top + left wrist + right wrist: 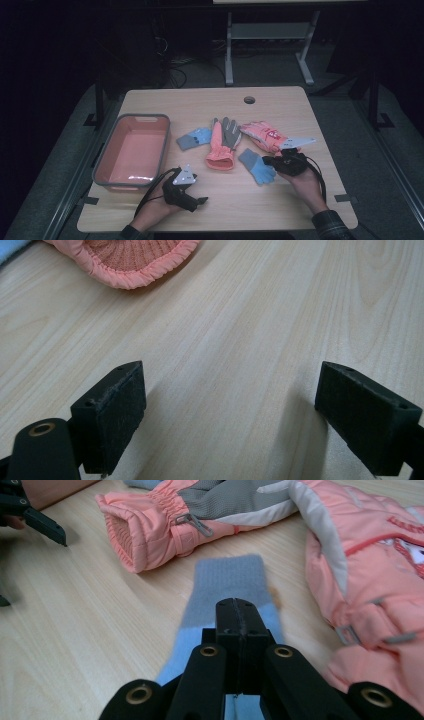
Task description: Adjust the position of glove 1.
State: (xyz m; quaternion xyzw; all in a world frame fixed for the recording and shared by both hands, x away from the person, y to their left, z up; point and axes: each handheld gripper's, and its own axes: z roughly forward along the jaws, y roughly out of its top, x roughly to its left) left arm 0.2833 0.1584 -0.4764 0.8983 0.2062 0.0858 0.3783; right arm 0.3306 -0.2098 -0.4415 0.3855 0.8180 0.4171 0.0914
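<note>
**Asker:** What has your right gripper (235,615) got?

**Me:** Its jaws are pressed fully together over the small light-blue knitted glove with the grey cuff (227,587). Along the jaws I see them shut on its blue part, with the grey cuff stretching away beyond the tips. Whether the knit is truly pinched or just lies under the closed tips, I can't say for certain; it looks caught.

**Asker:** Where does that glove lie?

**Me:** On the pale wooden table (280,100), near its front right, between the salmon-pink padded ski glove with the grey palm (222,142) and the second pink padded glove with white trim (262,134), just beside both. Its twin, another blue knitted glove (195,138), lies left of the ski glove, and the coral plastic tub with a grey rim (131,150) stands well apart on the left.

**Asker:** How will it handle?

**Me:** Light and limp, I'd judge. It's soft knit, so it will droop and swing from wherever I pinch it, and a thin fold may slip out. I'd want a good bunch of fabric, best at the thicker ribbed cuff.

**Asker:** And your left gripper (192,192)?

**Me:** Jaws wide apart, nothing between them, low over bare wood near the front edge, with the ski glove's cuff ahead.
</note>
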